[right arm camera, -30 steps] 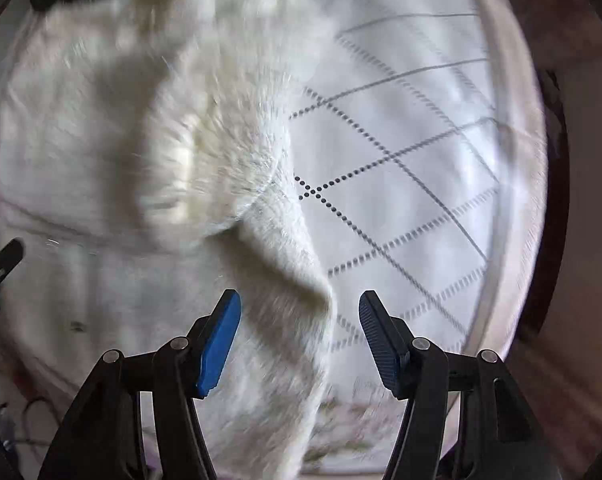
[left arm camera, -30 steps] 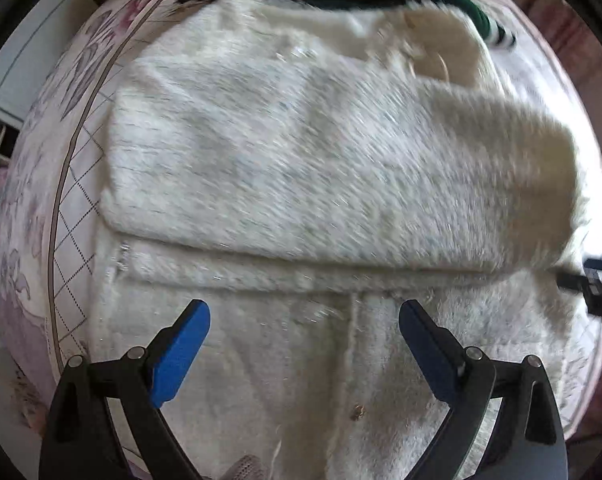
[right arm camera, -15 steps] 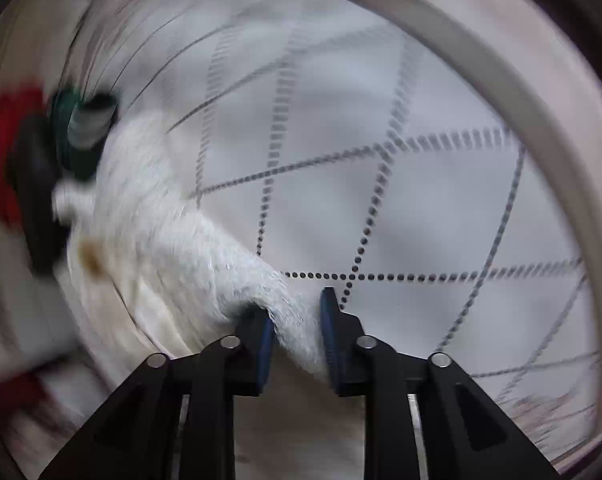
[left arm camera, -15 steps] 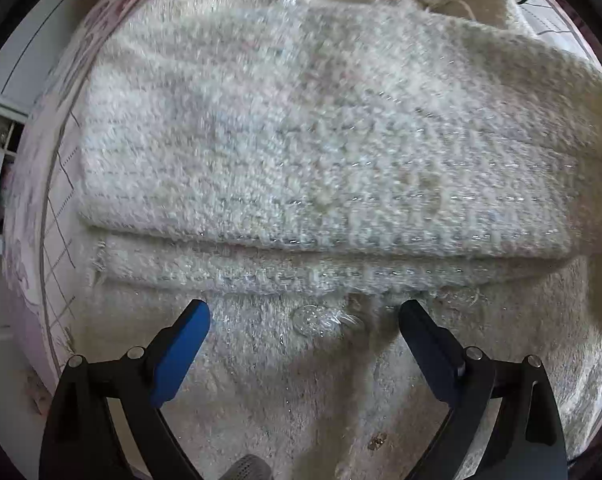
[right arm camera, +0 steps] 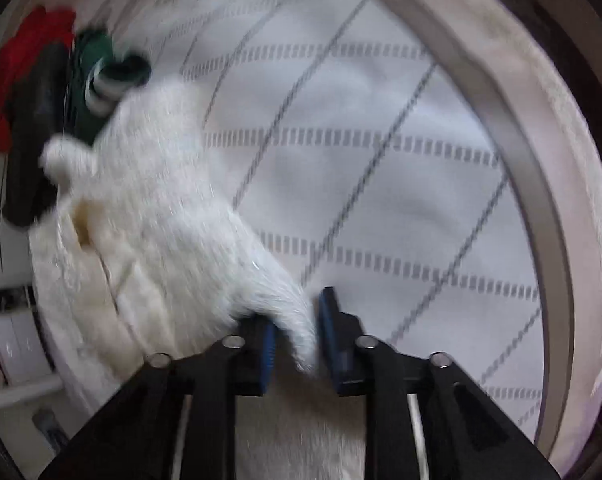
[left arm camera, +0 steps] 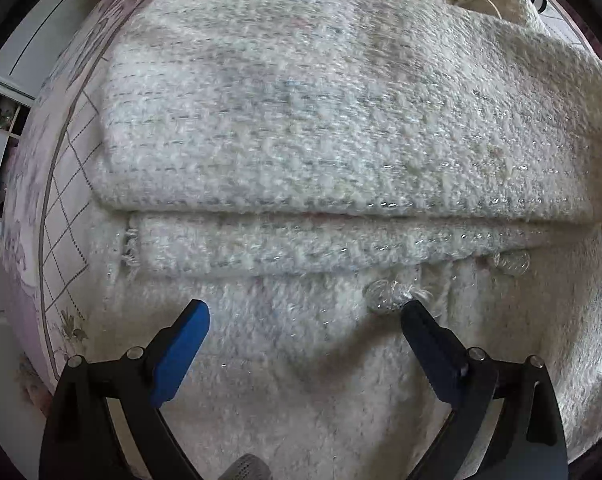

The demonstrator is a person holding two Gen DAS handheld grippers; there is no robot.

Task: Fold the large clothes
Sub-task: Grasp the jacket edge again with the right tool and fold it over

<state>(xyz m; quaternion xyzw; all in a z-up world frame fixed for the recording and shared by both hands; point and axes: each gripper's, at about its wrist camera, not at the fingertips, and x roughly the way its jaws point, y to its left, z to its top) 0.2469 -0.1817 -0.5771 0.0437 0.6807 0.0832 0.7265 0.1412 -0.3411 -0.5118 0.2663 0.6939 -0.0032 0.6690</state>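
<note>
We have the right gripper [right arm camera: 295,334] closing on a fold of the fuzzy white garment [left arm camera: 333,152], which spreads ahead of and under both tools on the quilted bed cover [right arm camera: 381,184]. Risk as we judge it: the pinch catches only a thin tip of pile, so a pull could slip it free and drop the fold. The left gripper [left arm camera: 305,312] hangs wide apart over the hem, empty, near a clear button [left arm camera: 385,294] that might snag. A second ago the right jaws stood wide and empty; the left now sits closer to the cloth.
</note>
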